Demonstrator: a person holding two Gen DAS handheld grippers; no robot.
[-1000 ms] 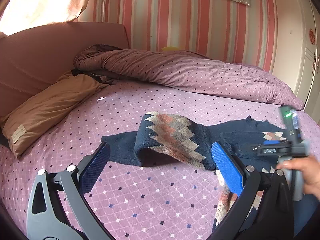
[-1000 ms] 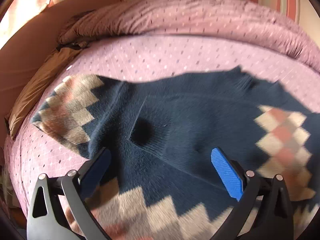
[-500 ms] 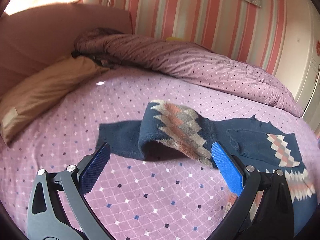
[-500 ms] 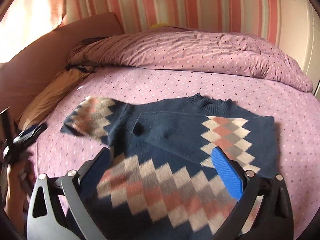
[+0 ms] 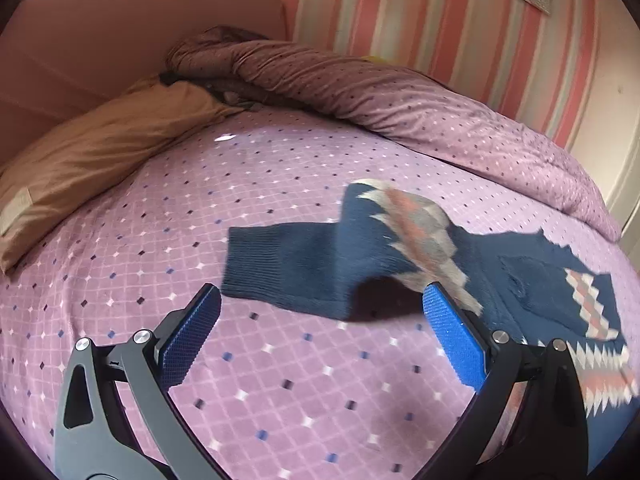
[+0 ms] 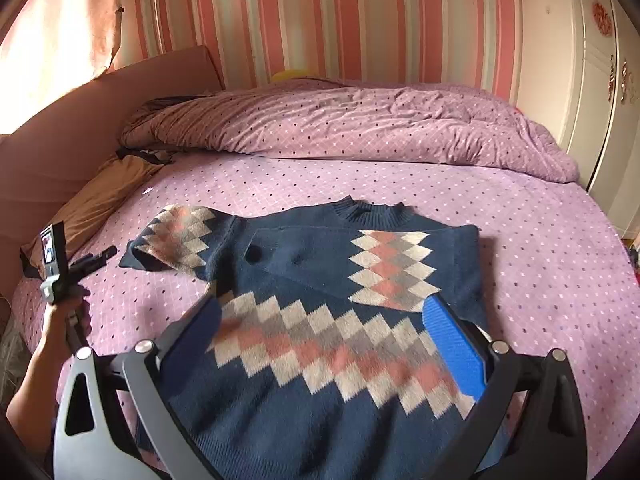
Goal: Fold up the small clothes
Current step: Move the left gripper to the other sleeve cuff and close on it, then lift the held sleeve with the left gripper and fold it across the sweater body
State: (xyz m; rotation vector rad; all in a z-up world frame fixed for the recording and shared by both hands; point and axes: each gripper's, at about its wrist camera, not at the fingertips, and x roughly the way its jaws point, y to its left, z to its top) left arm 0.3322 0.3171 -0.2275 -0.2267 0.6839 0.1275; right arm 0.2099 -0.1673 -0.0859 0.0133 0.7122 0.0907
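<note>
Both pairs of jaws stand wide apart and hold nothing. On the left gripper (image 5: 320, 334) the two blue pads hang above the bed, with the cuff of the sweater's sleeve (image 5: 280, 266) just beyond them. The right gripper (image 6: 320, 346) hovers over the sweater's lower front, its blue pads to either side of the diamond band.

One sweater (image 6: 340, 312) lies front up on the bed: navy knit, with cream, salmon and grey diamonds. Its two sleeves are treated differently. One is folded across the chest, so its diamond patch (image 6: 390, 268) sits below the ribbed collar. The other sleeve is bunched out to the side, its patterned part humped up and its plain cuff lying flat on the sheet.

One person's hand (image 6: 66, 300) shows in the right wrist view, gripping the handle of the left gripper beside the bed's edge.

One bed carries everything, covered by a mauve sheet (image 6: 540, 280) with small light and dark diamonds. One rumpled duvet (image 6: 360, 128) of similar print is heaped along the far side. One tan pillow (image 5: 92, 160) leans by the pink padded headboard (image 5: 100, 40). Behind runs a wall (image 6: 360, 20) striped pink, cream and pale green, with one framed picture partly in view, and one white wardrobe (image 6: 592, 80) stands at the right.
</note>
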